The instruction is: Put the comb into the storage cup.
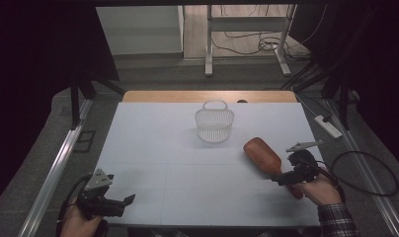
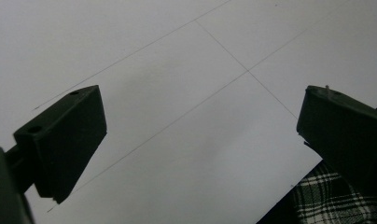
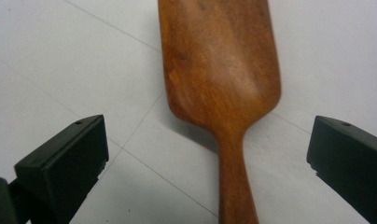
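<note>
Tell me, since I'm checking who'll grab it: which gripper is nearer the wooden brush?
Right. The right gripper stands open over the wooden brush, its handle between the jaws. The left gripper waits open at the table's near left corner, far from it.

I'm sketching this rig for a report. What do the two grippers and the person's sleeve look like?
Both grippers, left and right, are black with blocky fingers. Each carries a grey three-cornered plate and trails a black cable. The sleeve is plaid.

Open table (image 1: 158,148) all round; basket (image 1: 215,125) (far side) alone obstructs.
</note>
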The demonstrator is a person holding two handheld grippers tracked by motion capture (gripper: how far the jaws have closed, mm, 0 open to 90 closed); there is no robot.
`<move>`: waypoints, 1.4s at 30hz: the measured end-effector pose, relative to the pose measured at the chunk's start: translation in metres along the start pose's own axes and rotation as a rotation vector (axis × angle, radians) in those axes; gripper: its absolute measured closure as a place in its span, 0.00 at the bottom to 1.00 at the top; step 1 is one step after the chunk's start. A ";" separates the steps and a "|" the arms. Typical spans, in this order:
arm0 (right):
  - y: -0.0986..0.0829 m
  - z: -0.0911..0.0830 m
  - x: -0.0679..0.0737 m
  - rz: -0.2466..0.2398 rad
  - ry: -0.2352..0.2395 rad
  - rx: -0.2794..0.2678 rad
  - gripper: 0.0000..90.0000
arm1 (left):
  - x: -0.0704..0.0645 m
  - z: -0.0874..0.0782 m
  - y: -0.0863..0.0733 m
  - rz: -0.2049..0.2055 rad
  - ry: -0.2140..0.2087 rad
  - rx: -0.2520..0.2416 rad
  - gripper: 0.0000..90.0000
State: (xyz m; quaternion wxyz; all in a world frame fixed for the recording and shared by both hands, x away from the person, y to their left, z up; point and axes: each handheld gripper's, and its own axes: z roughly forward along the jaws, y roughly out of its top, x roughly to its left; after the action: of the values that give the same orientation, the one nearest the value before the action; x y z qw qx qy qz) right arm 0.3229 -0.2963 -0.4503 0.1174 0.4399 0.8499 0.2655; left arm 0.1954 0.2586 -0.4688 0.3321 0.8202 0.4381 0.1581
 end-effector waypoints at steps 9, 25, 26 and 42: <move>-0.001 0.010 -0.001 -0.007 -0.045 0.035 0.00 | 0.001 0.000 0.000 -0.009 -0.006 -0.006 0.03; -0.006 0.033 -0.009 -0.012 -0.061 0.128 0.00 | 0.003 -0.001 0.000 -0.019 -0.017 -0.005 0.03; -0.007 0.036 -0.009 -0.014 -0.063 0.139 0.00 | 0.003 -0.001 0.000 -0.019 -0.017 -0.005 0.03; -0.007 0.046 -0.012 -0.044 -0.077 0.178 0.11 | 0.003 0.000 0.000 -0.015 -0.018 -0.001 0.03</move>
State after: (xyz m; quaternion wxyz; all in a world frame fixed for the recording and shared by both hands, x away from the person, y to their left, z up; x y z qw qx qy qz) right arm 0.3452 -0.2931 -0.4931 0.1164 0.4399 0.8742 0.1694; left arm 0.1964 0.2610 -0.4688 0.3377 0.8181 0.4412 0.1486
